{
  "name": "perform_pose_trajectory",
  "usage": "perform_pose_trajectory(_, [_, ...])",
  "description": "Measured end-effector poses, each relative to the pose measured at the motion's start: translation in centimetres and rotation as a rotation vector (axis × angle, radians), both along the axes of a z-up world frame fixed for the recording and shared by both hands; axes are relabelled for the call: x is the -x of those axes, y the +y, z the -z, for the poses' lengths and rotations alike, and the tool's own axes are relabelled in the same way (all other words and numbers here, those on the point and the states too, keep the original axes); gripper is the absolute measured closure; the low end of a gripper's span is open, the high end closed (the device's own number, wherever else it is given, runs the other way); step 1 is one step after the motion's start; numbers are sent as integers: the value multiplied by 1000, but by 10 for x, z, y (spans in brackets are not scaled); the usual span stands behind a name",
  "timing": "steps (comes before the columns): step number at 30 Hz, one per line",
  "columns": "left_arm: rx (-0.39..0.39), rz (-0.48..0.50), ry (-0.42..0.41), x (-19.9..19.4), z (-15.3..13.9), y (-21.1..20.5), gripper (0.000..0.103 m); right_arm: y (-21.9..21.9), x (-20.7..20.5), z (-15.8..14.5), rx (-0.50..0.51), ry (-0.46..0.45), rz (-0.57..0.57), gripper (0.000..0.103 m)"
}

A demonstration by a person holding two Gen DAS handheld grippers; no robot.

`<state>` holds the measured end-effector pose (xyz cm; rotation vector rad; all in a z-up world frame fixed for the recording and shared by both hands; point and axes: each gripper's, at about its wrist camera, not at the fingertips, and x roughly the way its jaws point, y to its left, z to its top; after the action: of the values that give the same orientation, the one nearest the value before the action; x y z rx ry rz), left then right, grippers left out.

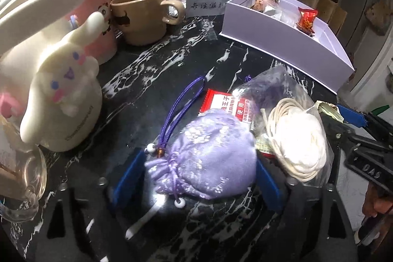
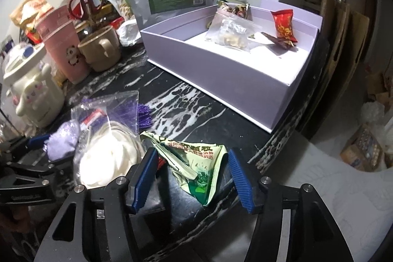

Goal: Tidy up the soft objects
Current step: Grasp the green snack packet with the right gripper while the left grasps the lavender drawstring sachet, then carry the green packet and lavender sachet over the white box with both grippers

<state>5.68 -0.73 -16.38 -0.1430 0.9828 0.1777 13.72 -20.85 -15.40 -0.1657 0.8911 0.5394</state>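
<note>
We close the open left hand-held gripper (image 1: pixel 196 178) squarely on the lilac satin drawstring pouch (image 1: pixel 206 156) between its pads, while the right hand-held gripper (image 2: pixel 194 178), also open, straddles the crumpled green paper sachet (image 2: pixel 196 163).

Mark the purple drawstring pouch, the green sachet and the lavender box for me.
purple drawstring pouch (image 1: pixel 208 156): left wrist view, middle of its fabric body.
green sachet (image 2: pixel 196 163): right wrist view, centre of the crumpled packet.
lavender box (image 2: pixel 221 80): right wrist view, its near outer wall.

Both wrist cameras looked steeply down, close over the marble table (image 1: pixel 152 80) (sharing the white cord bundle (image 1: pixel 299 139) between them).
</note>
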Motion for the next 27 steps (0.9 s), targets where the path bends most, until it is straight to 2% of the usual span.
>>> perform_pose_trajectory(3, [-14, 4, -10, 1, -1, -1, 30, 6, 5, 2, 86, -48, -5, 55])
perform_pose_trajectory(6, [10, 4, -18, 3, -2, 2, 32, 3, 5, 2, 72, -53, -2, 60])
perform_pose_trajectory(7, [25, 9, -23, 3, -3, 3, 32, 1, 4, 2, 59, -53, 12, 67])
perform_pose_trajectory(8, [37, 13, -31, 5, -4, 4, 32, -1, 3, 2, 49, -54, 28, 68])
perform_pose_trajectory(17, [17, 6, -80, 17, -23, 2, 32, -12, 1, -1, -78, 15, 39, 69])
perform_pose_trajectory(22, [3, 0, -118, 21, -40, 3, 32, -16, 8, -5, -91, 13, 40, 69])
perform_pose_trajectory(27, [22, 0, -152, 25, -54, 6, 32, -19, 15, -12, -107, 10, 28, 69])
